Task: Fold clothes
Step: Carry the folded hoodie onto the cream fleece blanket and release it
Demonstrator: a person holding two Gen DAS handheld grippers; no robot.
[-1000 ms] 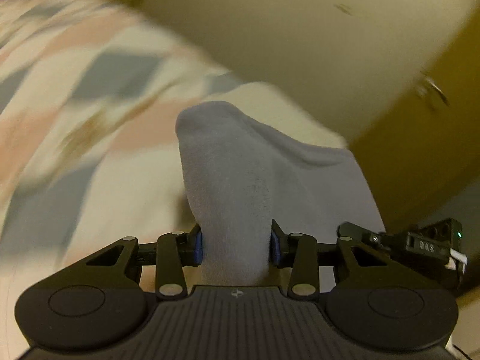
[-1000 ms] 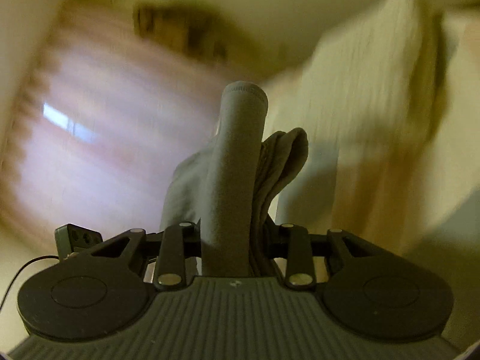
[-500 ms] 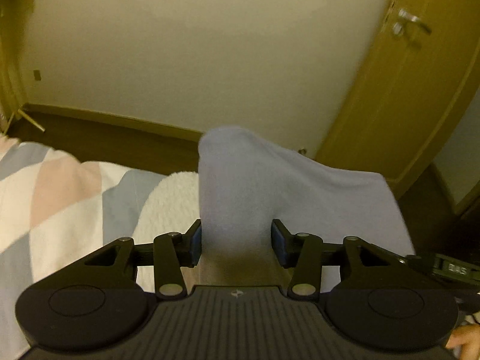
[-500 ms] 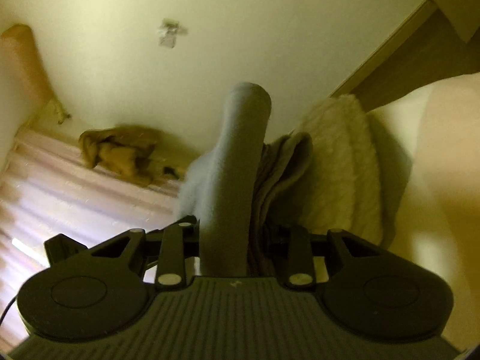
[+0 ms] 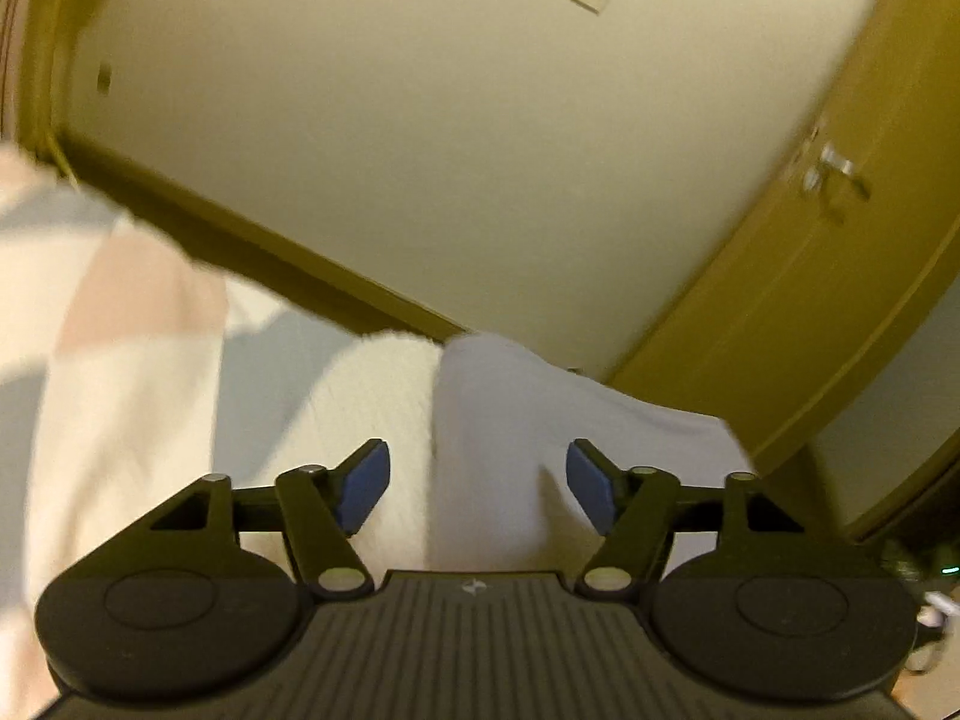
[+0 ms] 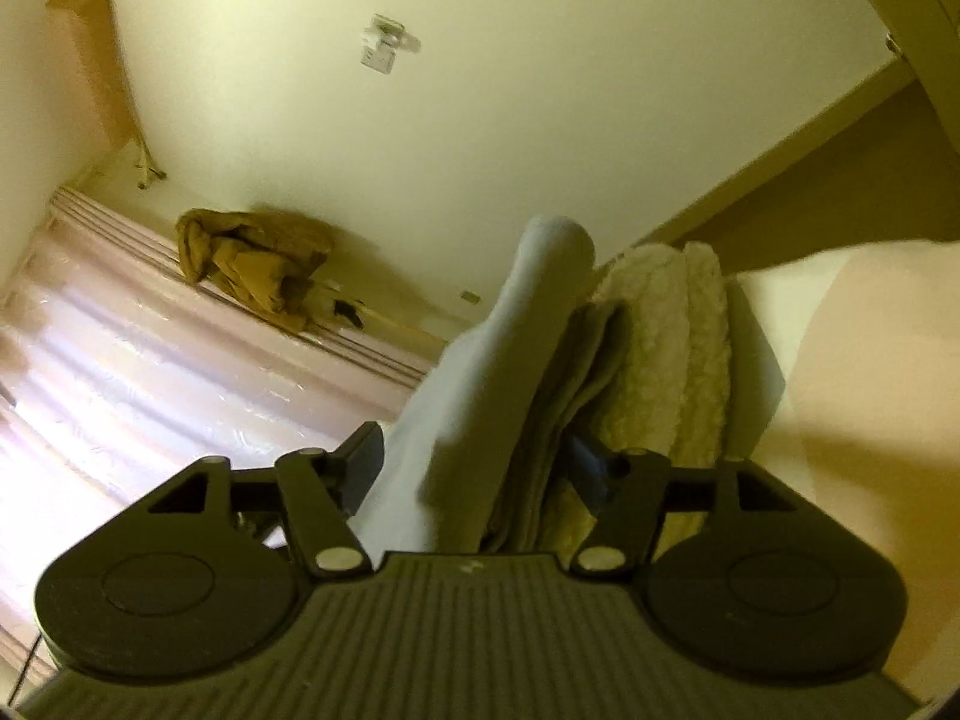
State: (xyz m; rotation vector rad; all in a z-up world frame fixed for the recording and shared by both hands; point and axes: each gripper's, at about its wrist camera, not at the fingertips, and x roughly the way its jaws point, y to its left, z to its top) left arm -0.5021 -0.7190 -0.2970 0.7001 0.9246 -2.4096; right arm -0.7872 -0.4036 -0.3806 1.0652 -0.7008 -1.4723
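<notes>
A pale grey folded garment (image 5: 528, 420) lies on a cream fleece pile (image 5: 372, 396) on the bed. My left gripper (image 5: 477, 483) is open, its blue pads (image 5: 363, 483) standing apart on either side of the garment's fold. In the right wrist view the same grey garment (image 6: 480, 384) rises between the jaws, beside folded beige cloth (image 6: 576, 384) and the cream fleece (image 6: 666, 348). My right gripper (image 6: 474, 468) is open around the garment's edge, its jaws spread and not pinching it.
A bedcover with pink, grey and cream diamonds (image 5: 108, 348) lies at the left. A wall and a wooden door with a handle (image 5: 834, 174) stand beyond. A brown crumpled garment (image 6: 258, 264) lies on the plastic-wrapped mattress (image 6: 150, 372) by the wall.
Both grippers have opened and let go of the grey garment, which now rests on the fleece pile. Both views have tilted up and shifted slightly.
</notes>
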